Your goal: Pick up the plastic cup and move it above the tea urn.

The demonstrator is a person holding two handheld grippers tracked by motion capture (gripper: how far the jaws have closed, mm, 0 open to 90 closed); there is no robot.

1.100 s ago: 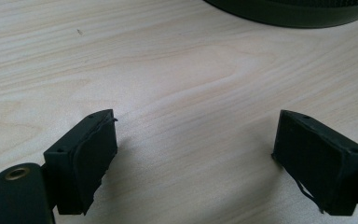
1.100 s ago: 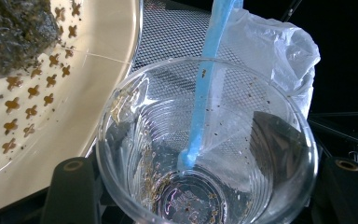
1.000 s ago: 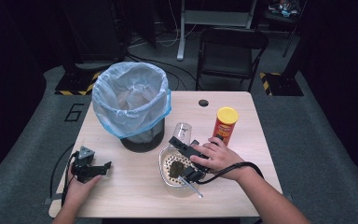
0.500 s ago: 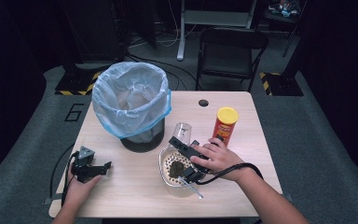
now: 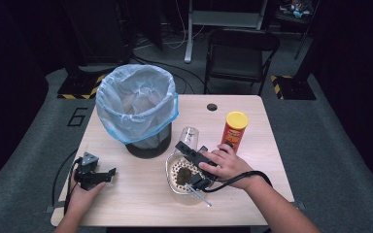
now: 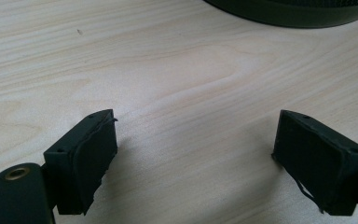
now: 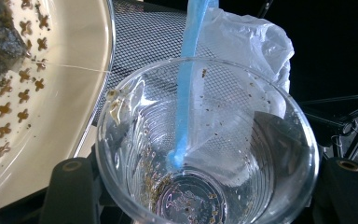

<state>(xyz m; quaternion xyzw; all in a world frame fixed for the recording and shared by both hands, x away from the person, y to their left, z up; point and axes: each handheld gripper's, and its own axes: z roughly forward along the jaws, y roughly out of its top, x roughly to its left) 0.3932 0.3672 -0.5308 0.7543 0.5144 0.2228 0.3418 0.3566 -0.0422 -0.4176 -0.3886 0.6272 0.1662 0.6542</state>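
A clear plastic cup (image 7: pixel 205 140), tipped with its mouth toward the camera and flecked with brown crumbs inside, sits between the jaws of my right gripper (image 7: pixel 209 186), which press on its sides. In the high view the cup (image 5: pixel 189 134) is between the bin and a cream patterned bowl (image 5: pixel 174 184), and the right gripper (image 5: pixel 187 148) hangs over the bowl's far rim. The bowl holds a dark lump of food (image 5: pixel 184 172) and a metal utensil (image 5: pixel 199 194). My left gripper (image 5: pixel 108 173) rests on the table at the left, open and holding nothing (image 6: pixel 196 135).
A black mesh bin lined with a blue bag (image 5: pixel 136 107) stands at the table's back left. A red can with a yellow lid (image 5: pixel 235 128) stands upright to the right of the cup. A folding chair (image 5: pixel 240 53) is beyond the table (image 5: pixel 141 204).
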